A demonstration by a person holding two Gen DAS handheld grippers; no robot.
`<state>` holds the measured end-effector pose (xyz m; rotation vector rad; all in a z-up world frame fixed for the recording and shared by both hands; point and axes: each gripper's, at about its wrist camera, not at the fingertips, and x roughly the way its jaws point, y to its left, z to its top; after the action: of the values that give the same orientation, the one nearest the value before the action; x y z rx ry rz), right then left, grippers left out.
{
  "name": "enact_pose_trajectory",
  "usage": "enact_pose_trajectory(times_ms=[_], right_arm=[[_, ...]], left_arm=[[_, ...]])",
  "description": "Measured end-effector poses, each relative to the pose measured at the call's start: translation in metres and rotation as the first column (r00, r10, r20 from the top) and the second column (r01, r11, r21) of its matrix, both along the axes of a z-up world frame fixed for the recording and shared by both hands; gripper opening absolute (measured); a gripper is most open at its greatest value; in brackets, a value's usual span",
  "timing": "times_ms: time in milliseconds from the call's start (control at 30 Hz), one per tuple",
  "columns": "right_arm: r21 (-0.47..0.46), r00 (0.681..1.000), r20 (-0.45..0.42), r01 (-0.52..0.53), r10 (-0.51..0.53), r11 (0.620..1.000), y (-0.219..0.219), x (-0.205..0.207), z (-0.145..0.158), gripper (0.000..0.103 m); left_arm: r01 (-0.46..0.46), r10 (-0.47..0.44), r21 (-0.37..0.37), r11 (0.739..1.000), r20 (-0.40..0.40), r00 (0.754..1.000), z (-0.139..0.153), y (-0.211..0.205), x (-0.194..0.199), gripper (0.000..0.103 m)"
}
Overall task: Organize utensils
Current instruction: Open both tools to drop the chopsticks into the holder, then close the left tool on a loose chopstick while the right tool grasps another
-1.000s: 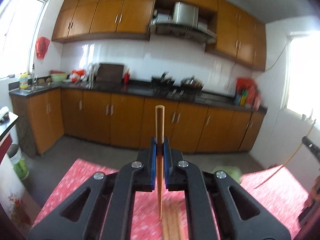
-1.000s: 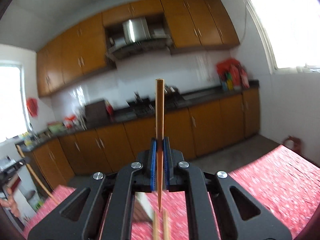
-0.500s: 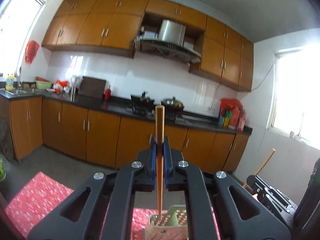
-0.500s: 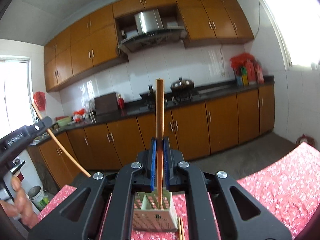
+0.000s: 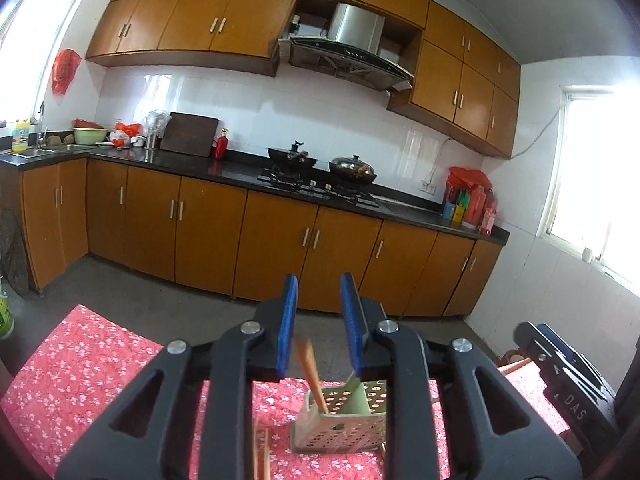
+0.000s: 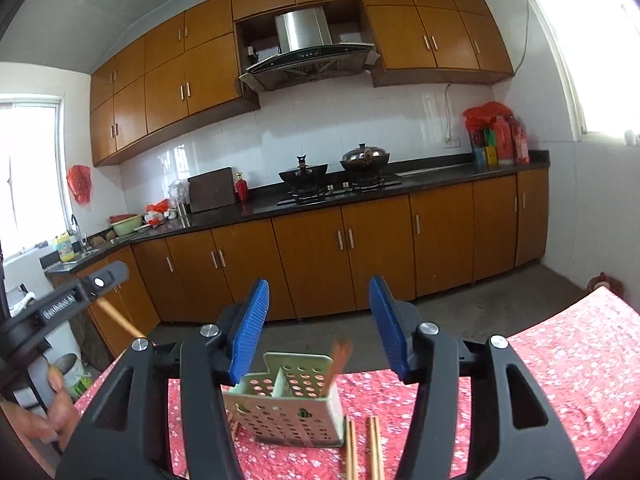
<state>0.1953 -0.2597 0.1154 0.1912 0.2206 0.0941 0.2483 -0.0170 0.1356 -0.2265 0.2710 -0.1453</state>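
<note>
A pale green perforated holder [image 5: 340, 424] [image 6: 284, 412] stands on the red flowered tablecloth [image 5: 80, 380]. My left gripper [image 5: 320, 320] hangs over it with its jaws opening. A wooden chopstick [image 5: 311, 372] slants loose between them, blurred, with its lower end in the holder. My right gripper [image 6: 320, 328] is over the holder too, jaws opening wide. A blurred chopstick [image 6: 338, 362] stands in the holder's right compartment, clear of the pads. The left gripper [image 6: 80, 292] shows at the left of the right wrist view.
Several loose chopsticks [image 6: 362, 448] [image 5: 260, 456] lie on the cloth beside the holder. A person's hand [image 6: 40, 420] is at the lower left. Beyond the table edge are floor, wooden cabinets [image 6: 320, 248] and a dark counter with pans [image 5: 320, 160].
Both grippers went from shut on upright chopsticks to open. The chopsticks slid down toward the holder, which now sits closer under both grippers.
</note>
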Motion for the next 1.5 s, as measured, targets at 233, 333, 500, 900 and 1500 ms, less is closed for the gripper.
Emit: enact_pose_trajectory(times_ms=[233,333,500,900,1500], right_arm=[[0.011,0.995,-0.077,0.065,-0.064,0.998,-0.036,-0.036,-0.017,0.059],[-0.003,0.978,-0.199,0.071,-0.070,0.997,-0.047,-0.037,-0.051,0.057],[0.055,0.867,-0.496,-0.020,0.045,0.998,-0.048,-0.024,-0.143,0.019],[0.037,0.777,-0.624,-0.072,0.079,0.997,-0.025,-0.020,-0.202,0.017],[-0.096,0.777,-0.629,-0.063,-0.011,0.993,-0.022,-0.019,-0.206,0.008]], left_arm=[[-0.065,0.065,-0.012,0.998,-0.002,0.998,-0.011,0.049,-0.053,0.035],[-0.094,0.097,0.039,0.995,-0.057,0.994,-0.034,0.064,-0.068,0.036],[-0.068,0.101,0.140,0.988,-0.250,0.963,-0.111,0.078,-0.078,0.036],[0.036,0.024,0.120,0.992,-0.466,0.884,-0.193,0.068,-0.086,0.036],[0.124,-0.041,0.120,0.985,-0.533,0.845,-0.213,0.059,-0.081,0.034]])
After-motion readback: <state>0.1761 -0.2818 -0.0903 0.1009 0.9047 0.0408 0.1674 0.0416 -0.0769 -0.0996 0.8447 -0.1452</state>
